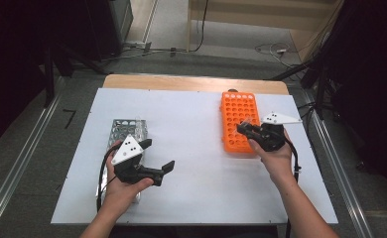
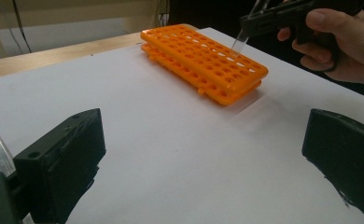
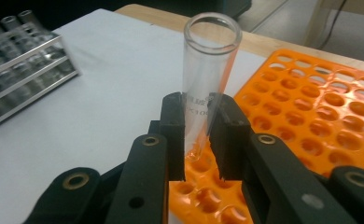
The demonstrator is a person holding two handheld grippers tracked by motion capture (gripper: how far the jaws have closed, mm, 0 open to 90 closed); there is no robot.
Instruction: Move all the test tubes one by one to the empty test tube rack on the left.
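pinching a glass tube [image 3: 208, 84] over the orange rack [image 3: 311, 116], right gripper [image 3: 199, 135]; left gripper [image 2: 203, 154] spread.

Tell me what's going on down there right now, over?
Right gripper shut on glass tube, over orange rack. Left gripper open, empty, by metal rack. Nothing in the way.

High view looks down; both claw views share the orange rack [image 2: 203, 65].
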